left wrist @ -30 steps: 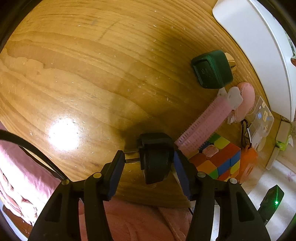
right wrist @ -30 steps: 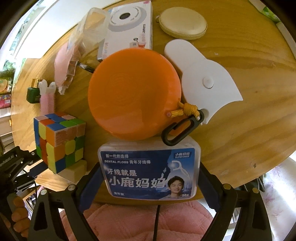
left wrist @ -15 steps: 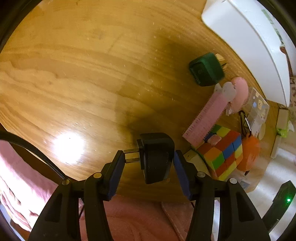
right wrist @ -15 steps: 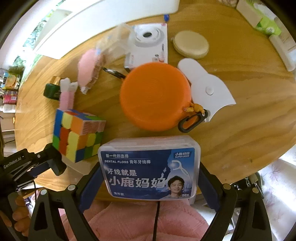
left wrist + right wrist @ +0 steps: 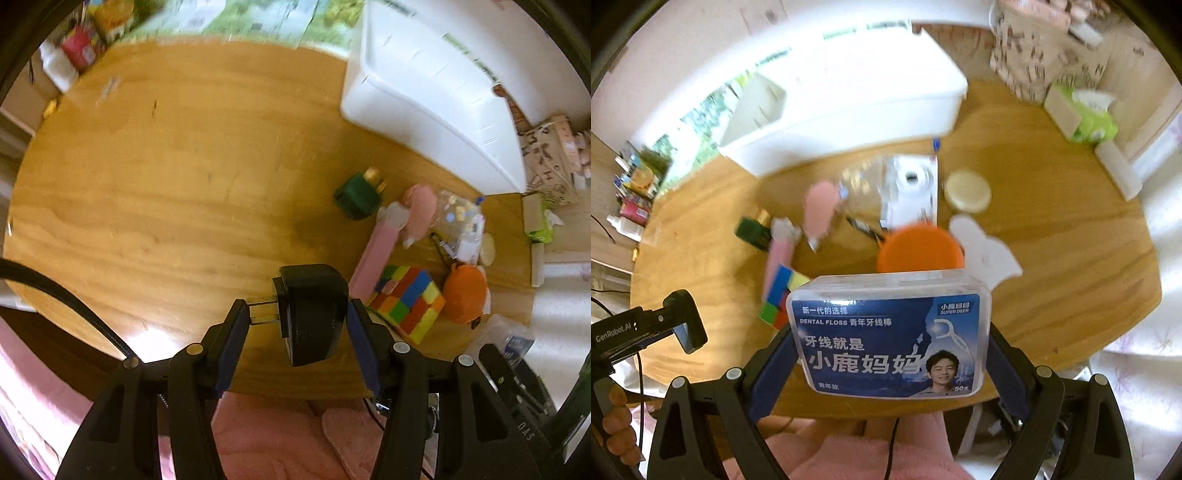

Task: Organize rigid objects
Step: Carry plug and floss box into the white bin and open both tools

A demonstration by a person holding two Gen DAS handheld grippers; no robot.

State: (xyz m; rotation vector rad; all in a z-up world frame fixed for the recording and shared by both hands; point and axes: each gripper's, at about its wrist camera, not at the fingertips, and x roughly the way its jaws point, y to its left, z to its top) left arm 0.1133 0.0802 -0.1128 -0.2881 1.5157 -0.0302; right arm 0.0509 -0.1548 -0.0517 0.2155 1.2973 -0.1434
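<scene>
Now both grippers risen clear of table [image 5: 166, 192]: left gripper [image 5: 295, 321] clamps black plug adapter [image 5: 314, 314], right gripper [image 5: 890, 354] grips dental floss box [image 5: 890, 332]; white bin [image 5: 849, 96] likely next.

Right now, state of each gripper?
Left gripper: closed on the black plastic plug adapter.
Right gripper: closed on the clear plastic dental floss box with blue label.

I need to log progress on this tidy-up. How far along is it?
Early. Nothing looks put away yet: the white bin shows nothing inside, though its inside is only partly visible. In hand: the left gripper holds a black charger, the right gripper a dental floss box. Left on the table: cube, orange pouch, green box, pink items and more.
</scene>
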